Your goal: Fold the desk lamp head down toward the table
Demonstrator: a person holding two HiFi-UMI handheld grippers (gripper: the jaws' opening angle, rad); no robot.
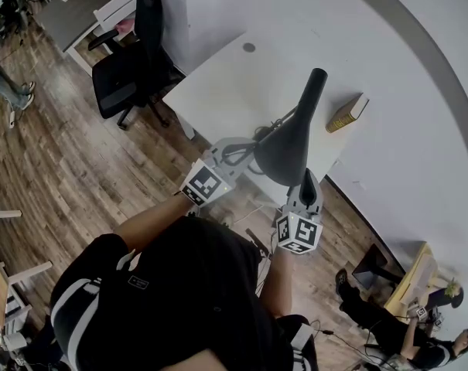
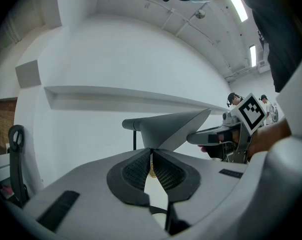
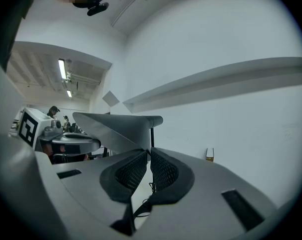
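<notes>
Pinching lamp head [image 1: 289, 149] rim: left gripper [image 2: 151, 151], right gripper [image 3: 150, 151], both nearly closed

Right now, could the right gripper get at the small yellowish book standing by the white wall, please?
Probably, but not at once: the right gripper is shut on the dark grey cone-shaped lamp head. The book stands in clear sight, right of its jaws.

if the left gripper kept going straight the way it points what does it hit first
The lamp head. The tongs of the left gripper seem closed on its lower rim, so there is no free way ahead, though depth there is hard to judge.
</notes>
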